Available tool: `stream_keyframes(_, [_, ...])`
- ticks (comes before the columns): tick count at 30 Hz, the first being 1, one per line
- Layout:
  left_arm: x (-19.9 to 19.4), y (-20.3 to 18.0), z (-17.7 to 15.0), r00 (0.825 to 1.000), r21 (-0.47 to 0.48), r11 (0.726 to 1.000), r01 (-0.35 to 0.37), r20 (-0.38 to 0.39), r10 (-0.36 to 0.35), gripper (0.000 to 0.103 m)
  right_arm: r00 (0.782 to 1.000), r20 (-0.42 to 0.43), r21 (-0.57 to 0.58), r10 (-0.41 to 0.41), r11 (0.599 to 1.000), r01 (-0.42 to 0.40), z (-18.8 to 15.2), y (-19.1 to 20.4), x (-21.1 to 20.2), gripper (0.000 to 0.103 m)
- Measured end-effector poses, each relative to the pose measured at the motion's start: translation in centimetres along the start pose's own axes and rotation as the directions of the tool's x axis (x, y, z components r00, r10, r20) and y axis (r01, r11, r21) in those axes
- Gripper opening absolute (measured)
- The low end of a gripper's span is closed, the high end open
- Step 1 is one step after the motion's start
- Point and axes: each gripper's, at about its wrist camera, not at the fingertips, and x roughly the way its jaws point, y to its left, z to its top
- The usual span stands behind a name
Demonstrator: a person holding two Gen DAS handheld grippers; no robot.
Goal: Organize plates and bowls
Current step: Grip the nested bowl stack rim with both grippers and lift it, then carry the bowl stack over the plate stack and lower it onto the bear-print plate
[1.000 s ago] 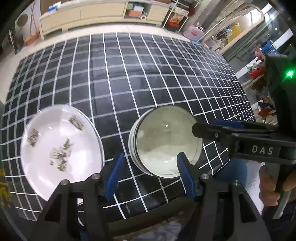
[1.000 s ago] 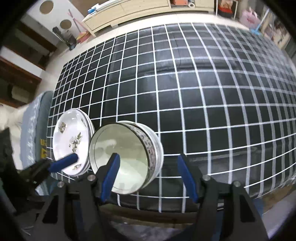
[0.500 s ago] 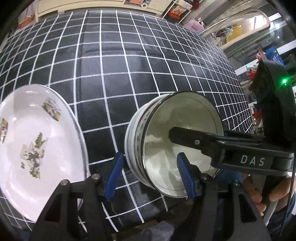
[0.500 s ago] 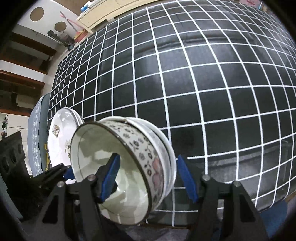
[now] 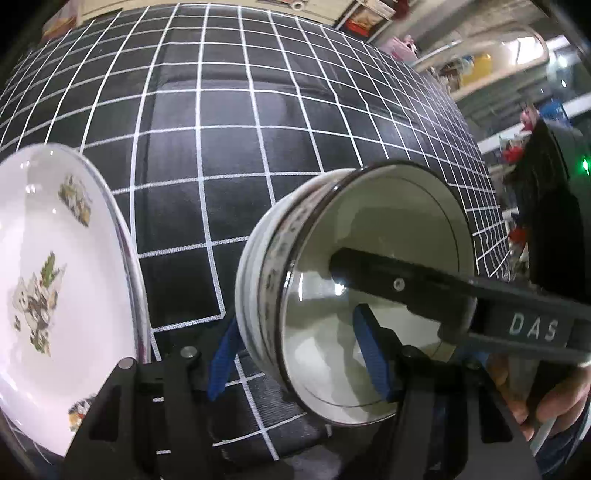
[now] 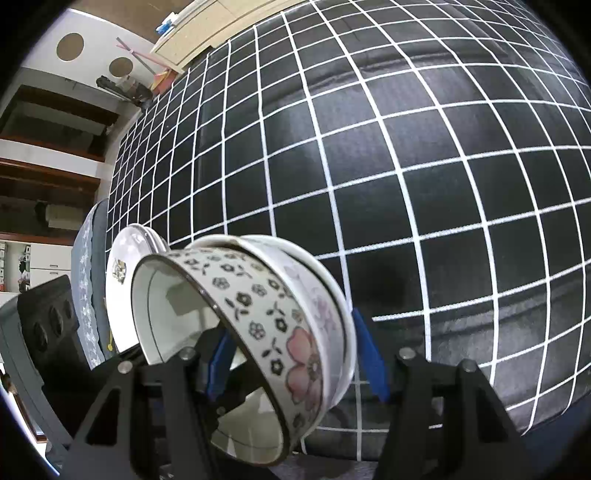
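Note:
A stack of bowls (image 5: 373,236) stands near the front edge of the black grid tablecloth (image 5: 236,155); the top bowl (image 6: 266,314) has a dark rim and a flower pattern, and a white bowl (image 6: 321,280) sits under it. My left gripper (image 5: 295,358) straddles the stack's left wall, one blue pad outside and one inside, without a visible squeeze. My right gripper (image 6: 293,358) straddles the right wall and its jaws are closing on it; its black finger (image 5: 406,284) reaches into the bowl. A white plate (image 5: 55,277) with small decals lies to the left.
The plate (image 6: 122,288) rests on other plates close beside the bowls. A grey cushioned chair (image 6: 88,295) stands off the table's left end. A person's hand (image 5: 554,398) holds the right gripper. A long low cabinet (image 6: 192,26) runs beyond the table's far edge.
Both grippers have sunk toward the bowls, which now fill much more of each view. Each gripper now has one finger inside the top bowl and one outside.

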Motion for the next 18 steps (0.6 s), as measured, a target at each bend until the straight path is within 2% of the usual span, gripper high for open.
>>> stream_keyframes(3, [-0.1,-0.3,-0.3,1.000,0.006,1.000,-0.022,0.002,0.022,0.061,1.000,0.015,0.017,-0.025,1.000,0.025,-0.3,0.1,-0.2,0.066])
stream_keyframes(6, [-0.1,-0.4,-0.1,0.999,-0.029,0.999,-0.039,0.005,0.039,0.062,0.999,0.000,0.074,-0.038,0.997,0.038,-0.3,0.1,-0.3,0.066])
stream_keyframes(9, [-0.3,-0.5,-0.1,0.999,-0.037,0.998,-0.048,0.004,0.048,0.063,0.998,0.008,0.060,-0.059,0.997,0.058,-0.4,0.4,-0.4,0.066])
stream_keyframes(11, [-0.4,-0.7,-0.3,0.998,-0.044,0.997,-0.064,0.006,0.065,0.063,0.998,0.004,0.090,-0.055,0.994,0.054,-0.5,0.3,-0.4,0.066])
stream_keyframes(15, [-0.5,-1.0,-0.1,0.997,-0.062,0.996,-0.068,0.015,0.069,0.063,0.996,0.018,0.048,-0.089,0.995,0.088,-0.6,1.3,-0.4,0.065])
stream_keyframes(18, [-0.9,-1.2,0.1,0.997,-0.060,0.995,-0.079,0.020,0.080,0.063,0.996,0.006,0.074,-0.088,0.993,0.087,-0.6,1.5,-0.4,0.062])
